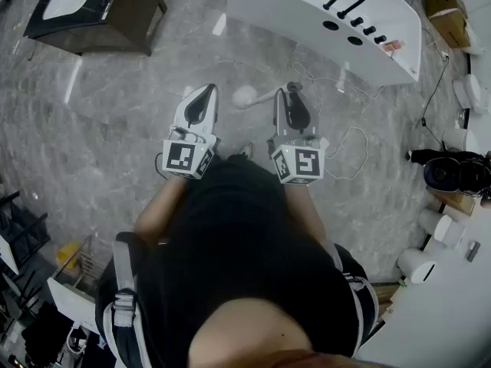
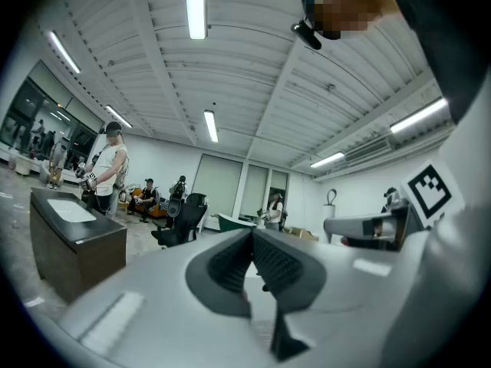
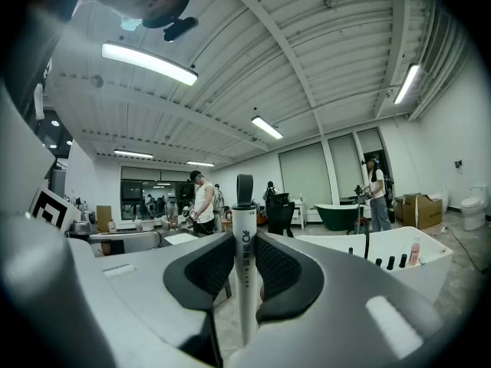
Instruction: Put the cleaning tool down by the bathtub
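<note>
Cleaning tool (image 3: 244, 221) upright in right gripper (image 3: 244, 244), loop up

Long white fluorescent ceiling tubes (image 2: 196, 6) are lighting the room brightly and evenly, blooming a little at their edges in both gripper views. In the head view the polished grey marble-patterned floor (image 1: 115, 144) is mirroring them as pale streaks at upper left, and shadows are falling soft and faint. The glossy white bathtub (image 1: 307, 10) is nearly bleaching out along the top. Both gripper views are bending straight lines heavily and darkening to black in the corners. The grey left tool (image 2: 252, 234) is blurring across the lower frame. In the right tool (image 3: 244, 238) the white cylindrical plastic handle (image 3: 245, 221) is showing sharper, its print readable.
</note>
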